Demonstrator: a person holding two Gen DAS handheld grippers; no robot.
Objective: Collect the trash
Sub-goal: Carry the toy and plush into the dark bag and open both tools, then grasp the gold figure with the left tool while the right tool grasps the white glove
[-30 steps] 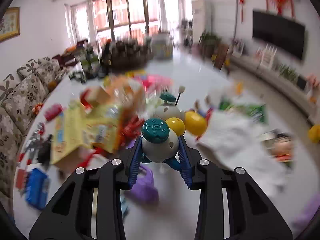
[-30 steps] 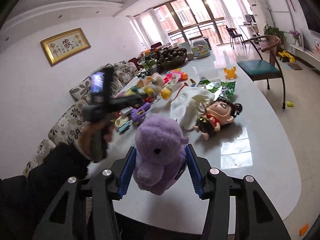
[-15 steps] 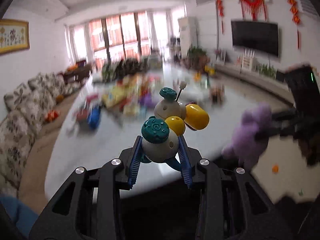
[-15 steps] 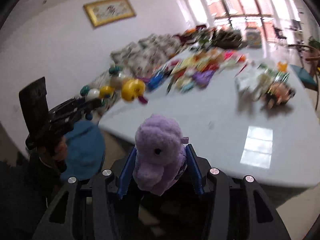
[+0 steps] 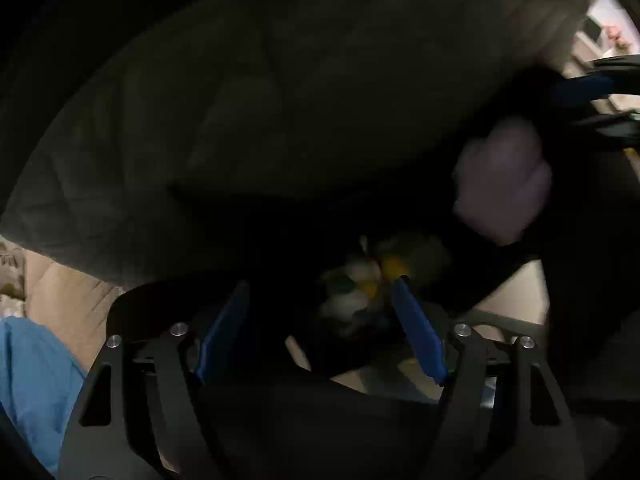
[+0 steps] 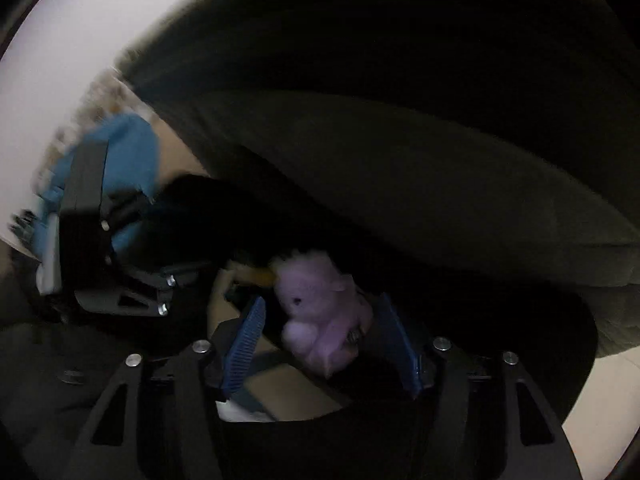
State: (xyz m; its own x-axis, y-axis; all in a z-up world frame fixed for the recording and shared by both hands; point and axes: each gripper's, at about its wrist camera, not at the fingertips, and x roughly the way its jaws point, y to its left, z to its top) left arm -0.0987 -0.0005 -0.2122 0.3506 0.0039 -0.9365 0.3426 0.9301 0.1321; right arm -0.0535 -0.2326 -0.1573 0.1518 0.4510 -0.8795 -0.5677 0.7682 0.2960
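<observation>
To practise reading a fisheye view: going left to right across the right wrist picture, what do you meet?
Blue cloth → left gripper, seen from the side → right gripper's left blue finger → purple plush toy → its right blue finger.

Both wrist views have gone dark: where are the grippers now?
Probably over a dark bag or bin beside a sofa: black folds fill both views, floral cushion at the edge, purple plush dropping in.

Plush toy (image 6: 320,312) between the spread right tool (image 6: 320,344) fingers, snail toy (image 5: 360,284) between the left tool's (image 5: 320,332).
</observation>
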